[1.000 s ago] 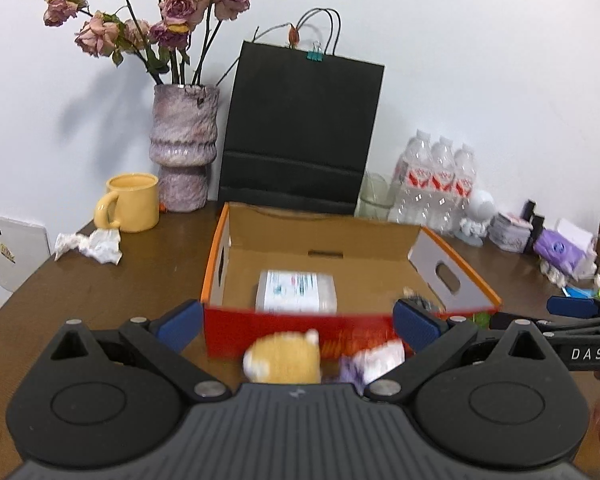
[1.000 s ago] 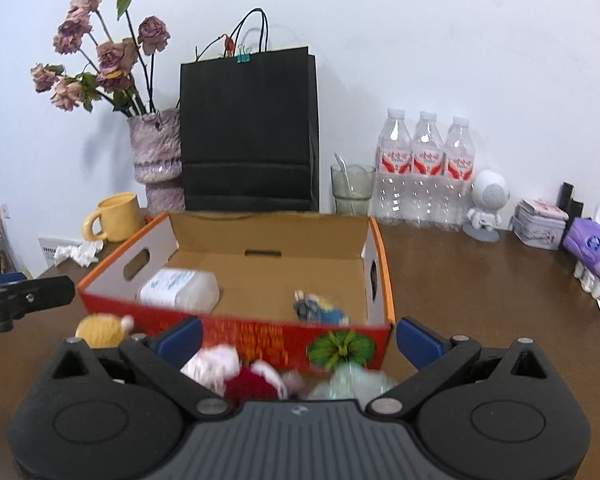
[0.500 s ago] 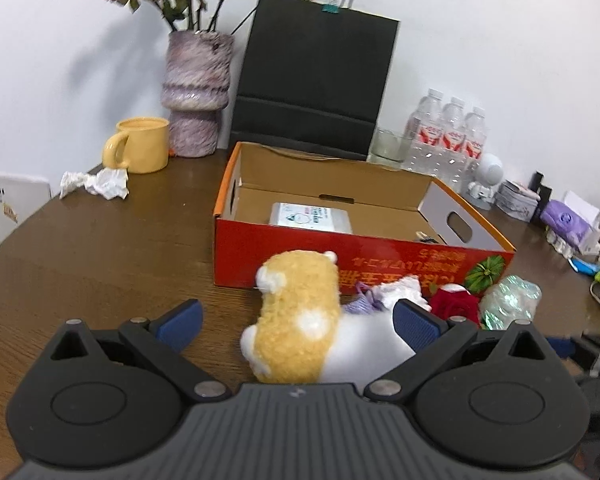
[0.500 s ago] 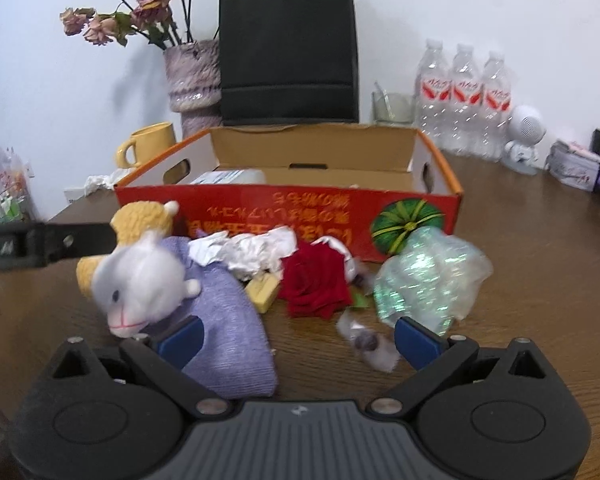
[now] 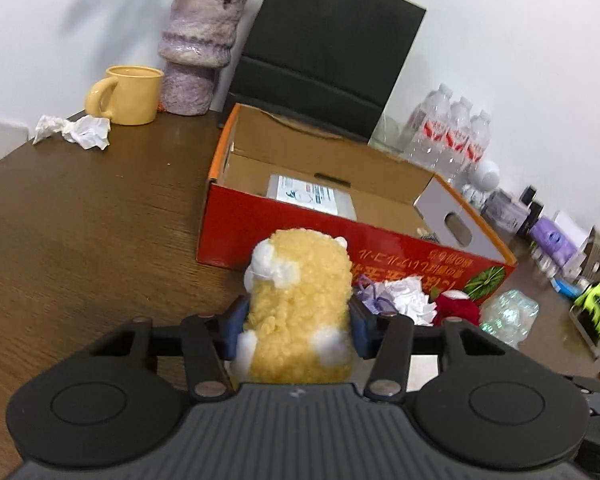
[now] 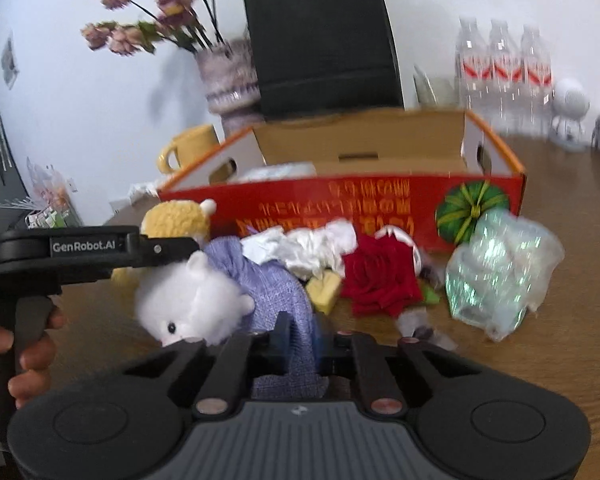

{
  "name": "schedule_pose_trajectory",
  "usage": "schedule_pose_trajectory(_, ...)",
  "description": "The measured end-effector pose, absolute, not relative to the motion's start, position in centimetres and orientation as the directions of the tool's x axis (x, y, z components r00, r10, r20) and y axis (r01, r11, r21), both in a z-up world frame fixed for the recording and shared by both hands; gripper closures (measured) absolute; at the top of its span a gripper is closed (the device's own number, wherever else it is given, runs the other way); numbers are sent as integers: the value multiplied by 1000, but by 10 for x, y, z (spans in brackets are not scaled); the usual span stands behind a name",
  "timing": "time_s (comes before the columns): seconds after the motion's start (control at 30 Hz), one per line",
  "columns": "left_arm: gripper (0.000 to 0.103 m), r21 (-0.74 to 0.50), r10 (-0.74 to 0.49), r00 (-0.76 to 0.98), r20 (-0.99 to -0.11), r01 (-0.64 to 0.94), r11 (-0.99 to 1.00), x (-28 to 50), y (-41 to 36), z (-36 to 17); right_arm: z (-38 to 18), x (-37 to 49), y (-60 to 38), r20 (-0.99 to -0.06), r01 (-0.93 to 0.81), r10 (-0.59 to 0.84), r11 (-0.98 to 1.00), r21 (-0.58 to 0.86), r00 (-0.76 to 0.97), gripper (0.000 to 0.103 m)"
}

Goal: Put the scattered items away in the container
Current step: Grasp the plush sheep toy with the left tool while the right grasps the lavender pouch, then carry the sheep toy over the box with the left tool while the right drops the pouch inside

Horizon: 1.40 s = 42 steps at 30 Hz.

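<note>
Left claw (image 5: 296, 330) has just been closing and now clamps the yellow plush (image 5: 296, 304) across its flanks, both blue pads pressed into the fleece. The plush lies on the table (image 5: 80, 220) with its long axis running straight ahead of the claw, its white-tufted end pointing away toward the red box (image 5: 284, 236), which sits just beyond it. Left of the claw the tabletop is bare wood out to the edge; the mug (image 5: 130, 94) and crumpled tissue (image 5: 78, 132) are far ahead to the left. Right of the claw lies clutter: white paper (image 5: 410, 298), a red rose (image 5: 458, 310), a clear wrapper (image 5: 508, 316). Right claw (image 6: 300, 344) has also just been closing, and its jaws now pinch the near end of the purple pouch (image 6: 276, 292). The pouch's long axis runs ahead and slightly left from the claw, toward the box front (image 6: 340, 208). A white plush (image 6: 192, 304) touches the pouch on the claw's left; the person's hand (image 6: 24, 356) holds the other claw's grip further left. Open table lies to the right, past the wrapper (image 6: 500, 272). The box is open-topped, and a white packet (image 5: 312, 196) rests inside.
</note>
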<state>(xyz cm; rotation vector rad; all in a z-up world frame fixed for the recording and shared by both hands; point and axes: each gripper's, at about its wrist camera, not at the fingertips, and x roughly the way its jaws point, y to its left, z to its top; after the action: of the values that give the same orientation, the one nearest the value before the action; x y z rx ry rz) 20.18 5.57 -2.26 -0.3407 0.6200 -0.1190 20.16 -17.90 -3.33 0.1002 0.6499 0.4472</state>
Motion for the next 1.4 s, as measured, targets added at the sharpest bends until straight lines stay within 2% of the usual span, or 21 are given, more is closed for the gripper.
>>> schedule_pose_trajectory(0.23,52,-395,-211,828,-519,-13,919,177,69,-11,-15,182,-179,-473,-405,469,883,237,746,97)
schedule_pose_trajectory(0.63,52,-402,-197,892,-408,19,915,142,73,34,34,155,-177,-339,-428,464,886,177,819,97)
schedule_pose_trajectory(1.0,52,-423,-223,895,-387,43,905,149,62,43,46,155,-194,-306,-371,411,910,183,859,97)
schedule_pose_trajectory(1.4,52,-443,-232,899,-370,49,895,203,46,54,56,202,-205,-268,-338,390,915,222,881,97)
